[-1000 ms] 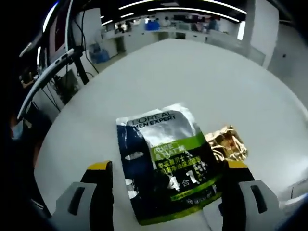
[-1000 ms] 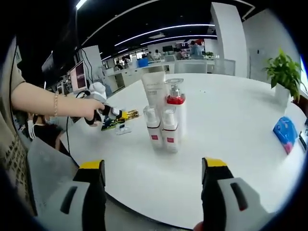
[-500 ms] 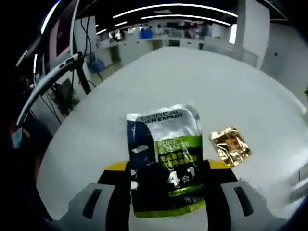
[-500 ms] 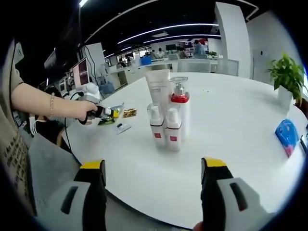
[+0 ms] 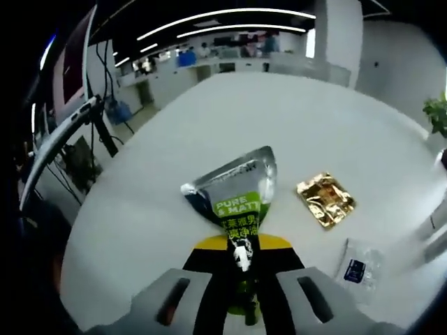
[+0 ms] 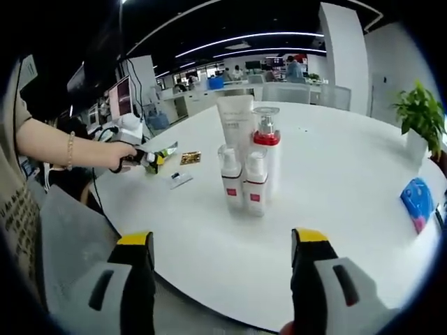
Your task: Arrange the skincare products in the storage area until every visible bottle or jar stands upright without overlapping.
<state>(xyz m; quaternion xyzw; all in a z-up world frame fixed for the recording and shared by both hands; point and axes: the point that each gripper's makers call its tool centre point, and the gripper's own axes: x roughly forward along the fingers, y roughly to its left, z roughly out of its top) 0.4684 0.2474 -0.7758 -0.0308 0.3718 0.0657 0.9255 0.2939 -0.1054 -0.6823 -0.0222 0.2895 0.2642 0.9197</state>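
Left gripper is clenched on the green-and-silver sachet, which crumples and fans out toward 12 o'clock above the white table. At 2 o'clock from it lies a gold packet, and a small clear sachet rests at 3 o'clock. Right gripper hangs released, jaws wide apart, over the table edge. Ahead at 12 o'clock, four bottles stand upright, clustered and touching.
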